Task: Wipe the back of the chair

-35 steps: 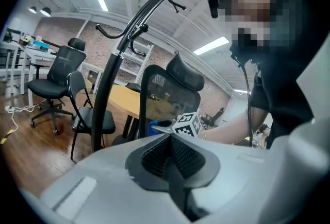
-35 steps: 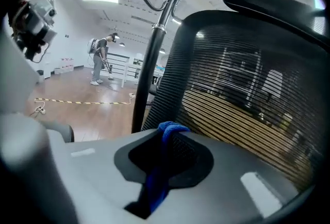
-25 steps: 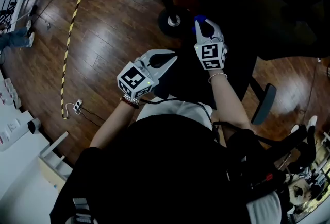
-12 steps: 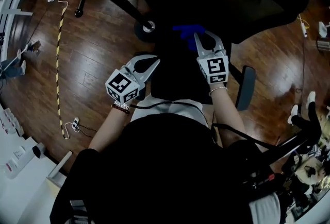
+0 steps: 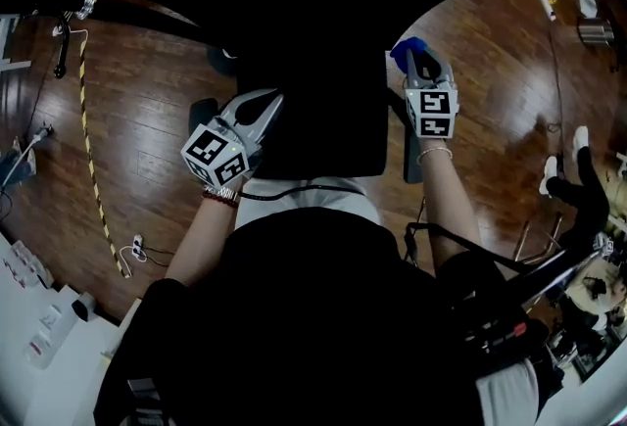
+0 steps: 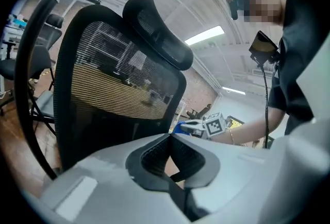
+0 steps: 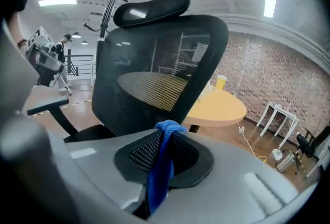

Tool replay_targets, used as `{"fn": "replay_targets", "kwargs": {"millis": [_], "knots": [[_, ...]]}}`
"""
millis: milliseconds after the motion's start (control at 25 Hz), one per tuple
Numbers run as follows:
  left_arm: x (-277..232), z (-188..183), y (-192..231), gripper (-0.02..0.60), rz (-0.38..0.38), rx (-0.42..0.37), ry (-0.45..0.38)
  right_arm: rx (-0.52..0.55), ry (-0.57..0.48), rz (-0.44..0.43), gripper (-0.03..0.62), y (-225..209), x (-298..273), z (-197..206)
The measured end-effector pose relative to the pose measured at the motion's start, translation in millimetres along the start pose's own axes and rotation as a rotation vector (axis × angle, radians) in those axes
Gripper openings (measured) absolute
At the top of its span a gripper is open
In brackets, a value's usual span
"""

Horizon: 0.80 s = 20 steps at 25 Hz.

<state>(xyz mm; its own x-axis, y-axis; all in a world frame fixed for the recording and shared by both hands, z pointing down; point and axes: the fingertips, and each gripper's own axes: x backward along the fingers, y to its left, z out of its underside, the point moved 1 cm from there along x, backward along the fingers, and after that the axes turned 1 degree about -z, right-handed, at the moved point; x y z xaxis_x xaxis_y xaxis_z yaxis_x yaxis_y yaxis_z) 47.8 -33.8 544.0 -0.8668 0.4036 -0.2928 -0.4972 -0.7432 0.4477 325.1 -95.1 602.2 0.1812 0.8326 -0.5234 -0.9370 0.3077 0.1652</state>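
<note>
the right gripper [image 7: 166,133] is clenched on a blue cloth [image 7: 160,171]. the cloth sits pinched between the two fingers [image 7: 139,153]: a bunched loop pokes out just past the tips, and the rest runs back between the pads toward the near end of the gripper. beyond the tips stands the black chair [image 7: 154,63], its mesh back [image 7: 149,89] upright and its headrest [image 7: 152,4] on top. a round yellow table [image 7: 219,107] shows to the right, behind the chair.

in the head view this gripper is held at the right edge of the chair, with the cloth at its far end, just beside the dark back. whether the cloth touches the back cannot be told.

the left gripper [image 6: 170,136] has its fingers closed tip to tip with nothing between them. it points at the mesh back from the left side, near it but apart. in its view the right gripper shows to the right of the back, low down, with the blue cloth at its tip beside the back's edge.

in the head view the two grippers flank the chair, left and right, well apart from each other, over a brown wooden floor [image 5: 147,101].
</note>
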Motion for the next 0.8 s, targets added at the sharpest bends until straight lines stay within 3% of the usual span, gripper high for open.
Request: {"fn": "replay_targets", "kwargs": {"millis": [240,480,800], "knots": [[0.1,-14.9,-11.7,0.005,-0.033,0.048,-0.040,0.072,0.099,-0.013,0.035,-17.6,-32.0,23.7],[21.8,-24.7,1.9,0.005,-0.104,0.038,-0.064,0.146,0.127,-0.084,0.035,5.6,-52.5,24.5],[32.9,-43.8,-17.2,0.005,-0.049,0.028,-0.110,0.169,0.165,-0.117,0.035,30.5,-70.9,18.8]]}}
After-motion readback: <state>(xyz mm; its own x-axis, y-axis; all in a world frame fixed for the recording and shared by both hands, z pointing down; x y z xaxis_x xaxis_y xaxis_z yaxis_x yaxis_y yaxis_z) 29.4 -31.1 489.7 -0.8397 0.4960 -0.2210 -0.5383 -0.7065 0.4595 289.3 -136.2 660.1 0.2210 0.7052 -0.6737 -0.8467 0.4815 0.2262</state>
